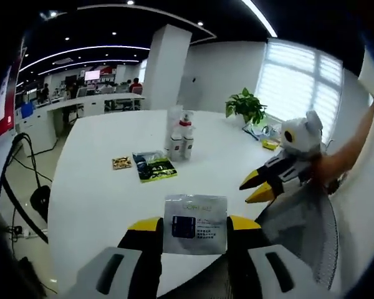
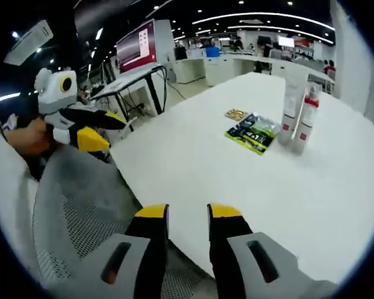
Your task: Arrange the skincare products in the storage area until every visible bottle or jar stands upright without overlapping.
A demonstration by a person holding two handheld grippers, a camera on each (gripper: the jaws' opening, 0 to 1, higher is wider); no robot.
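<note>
The left gripper grips a flat, silvery-grey sachet between its yellow-tipped jaws, held upright over the near edge of the white worktop. The sachet is nearly square, with a faint line of lettering along its top, a dark square patch at centre left and small rows of print beside it; the words are too small to read.

Farther across the worktop, two tall white bottles stand upright and touching side by side; one carries a red collar under a pale spray cap, and both show a small red mark low on the body. Just beside them lies a flat green-and-black packet, and next to that a smaller tan packet. A potted plant stands near the far edge.

The right gripper hovers above the worktop's near rim with its jaws a narrow gap apart and nothing between them. In the left gripper view it comes in from the right, held by a person's hand. In the right gripper view the same bottles stand upright well beyond the jaws, with the green packet close beside them. A grey mesh chair sits below the worktop edge.
</note>
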